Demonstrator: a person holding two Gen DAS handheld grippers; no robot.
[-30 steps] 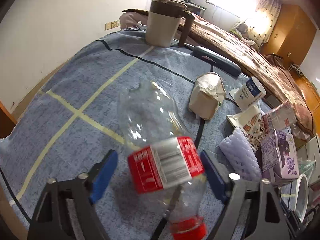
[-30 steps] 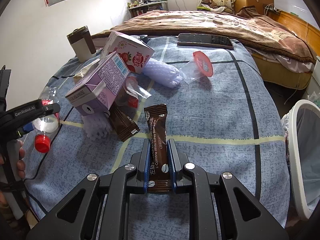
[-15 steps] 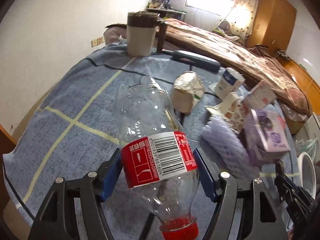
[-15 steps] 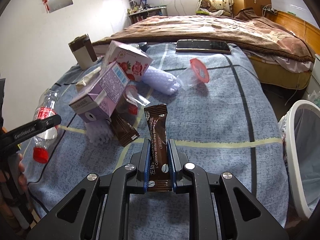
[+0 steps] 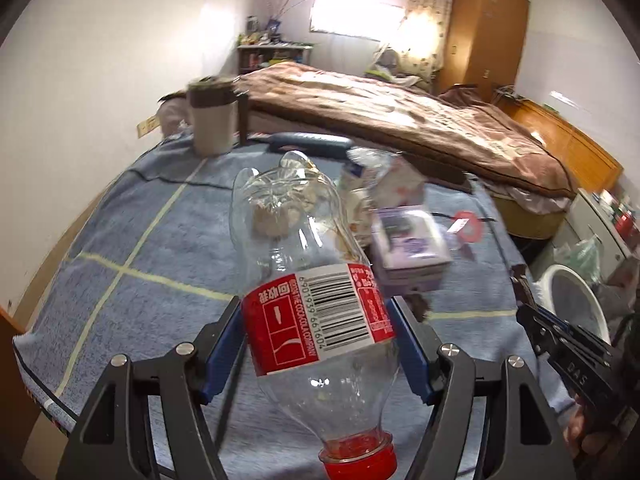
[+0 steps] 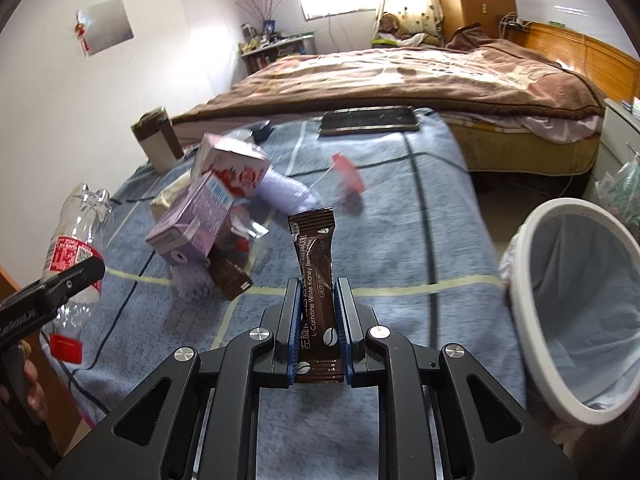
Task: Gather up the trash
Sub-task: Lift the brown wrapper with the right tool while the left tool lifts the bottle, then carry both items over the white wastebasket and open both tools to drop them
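My left gripper (image 5: 320, 344) is shut on a clear plastic bottle (image 5: 308, 276) with a red label and red cap, held above the blue cloth with the cap toward me. The bottle also shows at the left of the right wrist view (image 6: 72, 256). My right gripper (image 6: 318, 320) is shut on a brown coffee sachet (image 6: 316, 276), held upright above the table. A white trash bin (image 6: 576, 312) with a liner stands at the right of the table; it also shows in the left wrist view (image 5: 576, 300).
On the blue cloth table (image 6: 400, 240) lie purple and pink cartons (image 6: 200, 216), a brown wrapper (image 6: 230, 280), purple foam (image 6: 284, 192), a red-lidded clear cup (image 6: 344, 176) and a phone (image 6: 368, 120). A brown-topped mug (image 5: 210, 114) stands at the back. A bed lies beyond.
My left gripper has closed on the bottle and lifted it off the cloth. My right gripper has risen with the sachet, and the bin shows larger at the right.
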